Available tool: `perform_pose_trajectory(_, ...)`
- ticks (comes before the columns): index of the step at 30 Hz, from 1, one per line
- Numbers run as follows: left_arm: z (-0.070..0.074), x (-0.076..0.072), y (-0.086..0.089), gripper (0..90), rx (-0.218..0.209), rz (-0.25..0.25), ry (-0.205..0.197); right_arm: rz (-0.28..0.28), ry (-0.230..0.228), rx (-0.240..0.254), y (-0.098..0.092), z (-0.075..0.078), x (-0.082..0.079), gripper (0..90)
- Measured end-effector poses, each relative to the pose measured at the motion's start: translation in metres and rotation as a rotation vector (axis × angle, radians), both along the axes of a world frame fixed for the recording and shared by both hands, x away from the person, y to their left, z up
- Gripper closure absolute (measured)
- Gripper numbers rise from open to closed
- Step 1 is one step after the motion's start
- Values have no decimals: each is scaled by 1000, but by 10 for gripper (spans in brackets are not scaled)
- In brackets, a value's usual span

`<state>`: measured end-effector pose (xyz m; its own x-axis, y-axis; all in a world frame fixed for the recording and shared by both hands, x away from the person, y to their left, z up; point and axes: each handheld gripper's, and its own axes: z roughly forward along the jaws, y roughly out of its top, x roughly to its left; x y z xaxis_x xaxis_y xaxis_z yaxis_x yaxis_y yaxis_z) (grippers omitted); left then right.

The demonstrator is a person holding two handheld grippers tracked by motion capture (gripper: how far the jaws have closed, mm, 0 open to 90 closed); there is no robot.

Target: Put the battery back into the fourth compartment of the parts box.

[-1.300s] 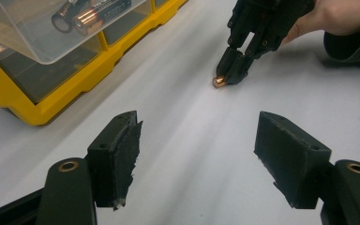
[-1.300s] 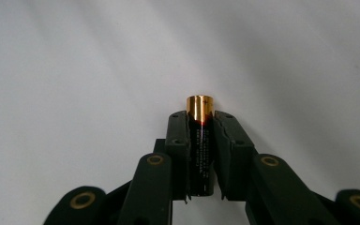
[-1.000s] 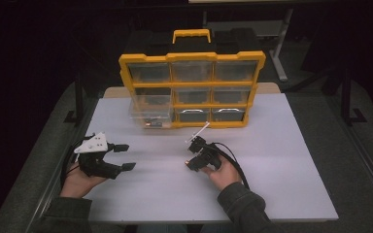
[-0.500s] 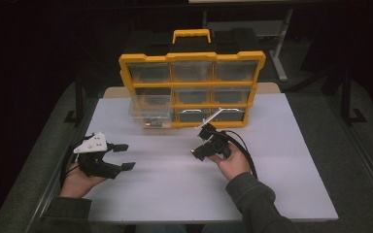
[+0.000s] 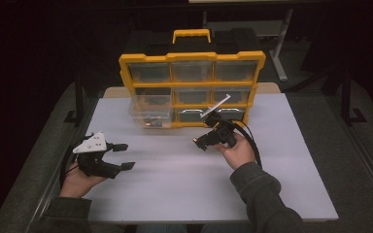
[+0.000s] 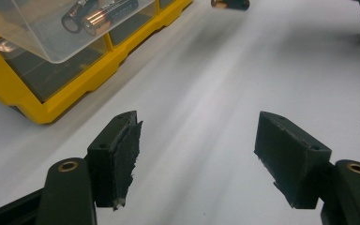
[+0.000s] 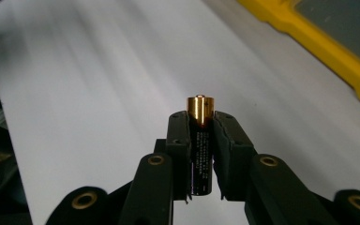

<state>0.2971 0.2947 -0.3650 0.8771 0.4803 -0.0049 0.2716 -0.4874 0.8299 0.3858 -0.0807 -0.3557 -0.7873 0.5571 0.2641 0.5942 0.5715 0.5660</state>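
Right gripper has shifted since the earlier high-view frames: from low over the white table sheet it has travelled up and toward the yellow plastic organiser case with clear drawers. Left gripper has not changed place near the left edge of the sheet.

Right gripper state: jaws pressed onto a black-and-gold cylindrical battery, gripped along its body, gold cap end sticking out past the pad tips. In the high view the battery sits clear of the sheet, in front of the organiser's bottom row.

Left gripper state: jaws spread wide, nothing between the pads, hovering just above the sheet.

Step in hand (judgement): carry phase, battery being taken to the clear pulled-out drawer at the organiser's lower left, which already holds two similar batteries.

Next move (judgement): bring the gripper leftward over the open drawer, tilt the battery to lie along the drawer, then release without knocking the drawer wall.

Hard to make out:
- The drawer's open top is not clearly resolved in the high view; the left gripper view cuts it off at the frame's top edge.
- Contents of the other drawers unreadable, dark behind the plastic.
- Battery's lower end hidden between the right gripper's pads.
- Room behind the table is dark.
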Motion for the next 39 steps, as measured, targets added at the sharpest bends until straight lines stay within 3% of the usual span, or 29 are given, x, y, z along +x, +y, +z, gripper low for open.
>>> perform_pose_trajectory(6,1,0,0,304,9,-6,-6,4,-19,1,-6,16,6,758)
perform_pose_trajectory(12,0,0,0,304,13,-7,-6,8,2,31,-8,29,11,758)
perform_pose_trajectory(39,1,1,2,300,7,-4,1,25,-67,7,-4,91,27,758)
